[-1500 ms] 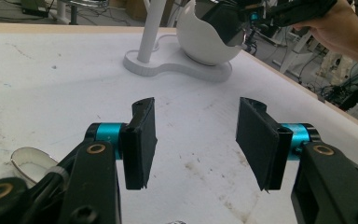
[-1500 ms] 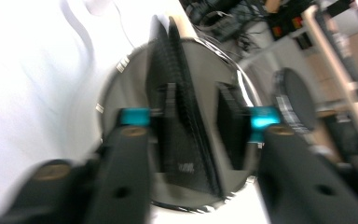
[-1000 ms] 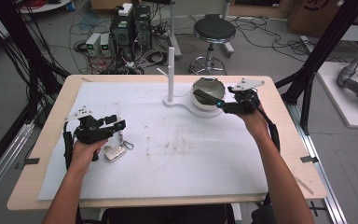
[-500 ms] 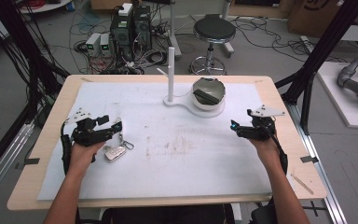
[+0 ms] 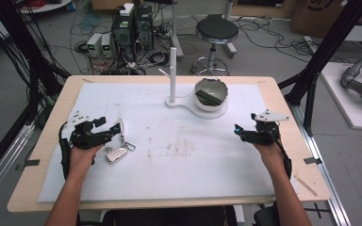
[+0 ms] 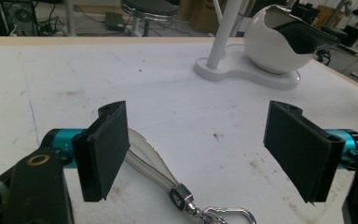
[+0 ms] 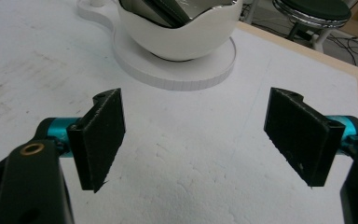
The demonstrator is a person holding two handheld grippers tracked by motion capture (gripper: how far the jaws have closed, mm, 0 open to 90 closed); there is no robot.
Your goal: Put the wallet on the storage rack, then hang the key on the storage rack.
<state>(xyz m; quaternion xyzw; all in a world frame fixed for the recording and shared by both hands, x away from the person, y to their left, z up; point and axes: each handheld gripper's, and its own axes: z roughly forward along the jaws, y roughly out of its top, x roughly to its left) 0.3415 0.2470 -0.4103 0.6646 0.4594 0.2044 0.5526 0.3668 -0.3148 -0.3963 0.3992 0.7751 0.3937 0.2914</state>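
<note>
Nearest, two forearms are seen coming in from the bottom of the high view, each hand holding a gripper over the white mat (image 5: 179, 174) that covers the wooden table (image 5: 287, 101). Left gripper (image 5: 115, 131) is held at the left side of the mat, jaws spread wide apart, nothing between them. In the left gripper view its black pads (image 6: 103, 149) are seen well apart, with a pale strap (image 6: 151, 165) running on the mat from under the left pad to a metal clasp (image 6: 226, 215) at the bottom edge. From above, a key fob (image 5: 116, 154) with a ring is seen lying on the mat just beside that gripper, on its near right side; contact cannot be told. Right gripper (image 5: 238, 130) is held at the right side of the mat, well apart from the left one, jaws also wide apart and empty; bare mat is seen between its pads (image 7: 100, 137) in the right gripper view. Brownish stains (image 5: 176, 148) are seen mid-mat between the two grippers. Farther on, a white bowl (image 5: 210, 96) sits on a flat white base, with a dark flat thing leaning inside it. An upright white post (image 5: 173, 75) rises from the same base, left of the bowl. Beyond the table, a stool (image 5: 216, 30), computer boxes (image 5: 132, 26) and cables are seen on the floor.
</note>
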